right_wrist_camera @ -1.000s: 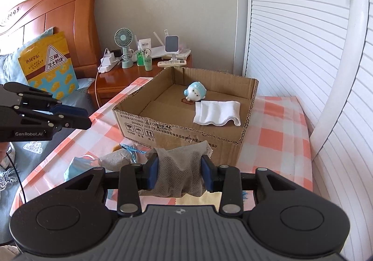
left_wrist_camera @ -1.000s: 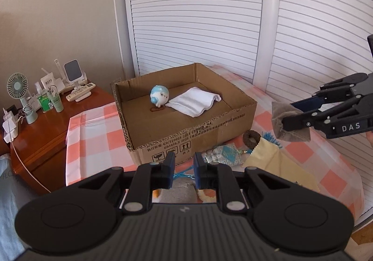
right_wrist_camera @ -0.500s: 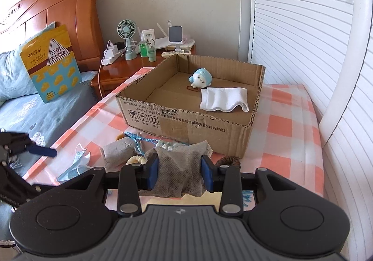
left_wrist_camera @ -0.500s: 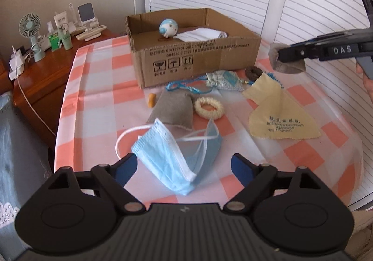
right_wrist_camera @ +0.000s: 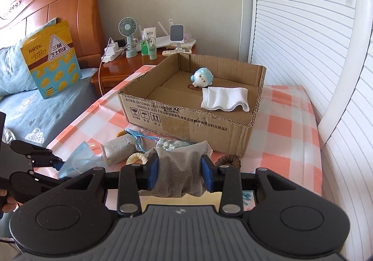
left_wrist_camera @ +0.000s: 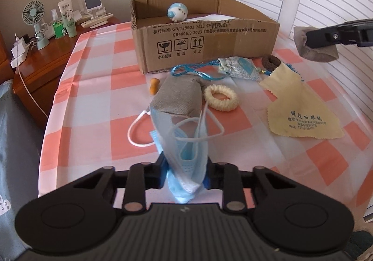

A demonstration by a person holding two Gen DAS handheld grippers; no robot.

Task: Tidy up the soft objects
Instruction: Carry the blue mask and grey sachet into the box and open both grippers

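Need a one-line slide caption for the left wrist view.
Left gripper pinches blue face mask above checkered table; cardboard box beyond.

The left wrist view is looking low along the checked tablecloth [left_wrist_camera: 98, 79], facing the cardboard box [left_wrist_camera: 205, 44] head-on at upper centre, with the shutters behind. The right wrist view is sitting higher — looking down into the same box [right_wrist_camera: 191, 118] at centre, the bed filling its left edge. Both are sharing the box and the clutter before it — probably at similar nearness.
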